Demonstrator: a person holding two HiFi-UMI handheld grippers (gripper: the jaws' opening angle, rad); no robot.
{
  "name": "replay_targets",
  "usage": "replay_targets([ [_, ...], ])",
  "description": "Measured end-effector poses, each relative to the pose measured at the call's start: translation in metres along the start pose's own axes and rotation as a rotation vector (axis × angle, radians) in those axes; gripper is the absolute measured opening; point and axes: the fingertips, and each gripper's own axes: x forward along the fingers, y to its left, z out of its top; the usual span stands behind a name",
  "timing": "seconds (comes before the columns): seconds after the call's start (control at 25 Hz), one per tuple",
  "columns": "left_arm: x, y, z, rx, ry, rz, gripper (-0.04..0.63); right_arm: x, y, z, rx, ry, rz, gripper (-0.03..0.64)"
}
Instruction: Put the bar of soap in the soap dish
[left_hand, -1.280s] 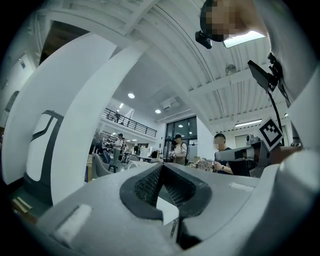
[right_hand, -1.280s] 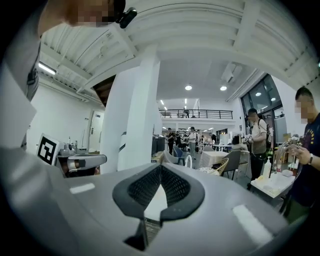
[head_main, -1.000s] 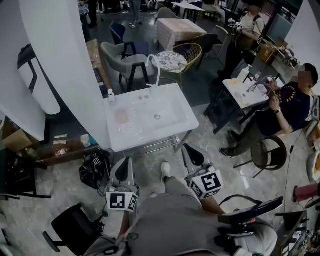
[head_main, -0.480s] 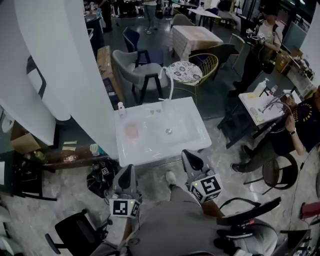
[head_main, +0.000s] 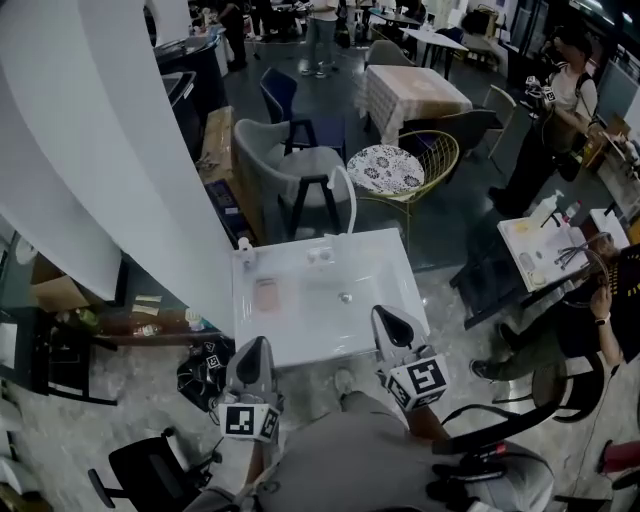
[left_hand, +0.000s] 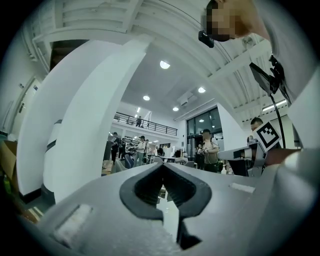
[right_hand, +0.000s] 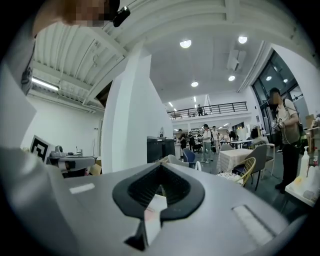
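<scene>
Grey stone flooring runs through a large open hall, and a white curved wall (head_main: 110, 150) fills the head view from 9 to 11 o'clock. At the centre stands a white basin unit (head_main: 390, 270), its shallow bowl facing up. Behind it, at 12 o'clock, are a grey chair (head_main: 290, 165) and a gold wire chair (head_main: 405, 170) with a patterned seat. A cloth-covered table (head_main: 415, 95) stands further back. A standing person (head_main: 560, 110) is at 2 o'clock, well apart from the basin. A black bag (head_main: 205, 365) lies on the floor at 8 o'clock, just beside the basin's near left corner.

The left gripper (head_main: 254, 350) is at 7 o'clock, near the basin's front edge. Its jaws are pressed together at the tips with nothing between them. The right gripper (head_main: 385, 318) is at 5 o'clock, its tip over the basin's near right corner. Its jaws are likewise pressed together and empty. Both point level toward the basin.

A white curved spout (head_main: 348, 205) rises at the basin's far edge. The bar of soap (head_main: 266, 295), a pinkish rectangle, lies flat on the basin's left part, at 10 o'clock from the left gripper and apart from both grippers. Whether a dish sits under it cannot be told. A small bottle (head_main: 244, 250) stands at the far left corner. The drain (head_main: 345, 297) is a small metal dot in the bowl, to the soap's 3 o'clock.
</scene>
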Motion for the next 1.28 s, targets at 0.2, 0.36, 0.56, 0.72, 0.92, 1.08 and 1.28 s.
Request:
replay_targets([
  [0.2,0.047,-0.011,0.000,0.007,0.009,-0.002,0.000,0.025,-0.045,-0.003,0.017,0.001,0.021,0.002],
  [0.36,0.078,-0.012,-0.002,0.006,0.013,-0.006,0.000,0.046,-0.074,-0.002,0.033,0.006,0.040,0.002],
  [0.56,0.107,-0.008,-0.015,0.005,0.074,-0.018,0.000,0.059,-0.100,-0.010,0.047,0.052,0.068,0.002],
  [0.72,0.123,0.006,-0.014,-0.002,0.053,0.034,0.000,0.070,-0.120,-0.016,0.005,0.072,0.078,0.002],
  [0.92,0.146,0.007,-0.014,-0.008,0.046,0.021,0.000,0.090,-0.136,-0.016,0.016,0.068,0.058,0.002],
  [1.08,0.163,0.000,-0.006,-0.011,0.029,-0.029,0.000,0.104,-0.131,-0.010,-0.005,0.072,0.070,0.002],
  [1.28,0.178,0.000,0.001,-0.021,0.008,-0.102,0.000,0.116,-0.116,0.012,-0.026,0.037,0.052,0.002],
])
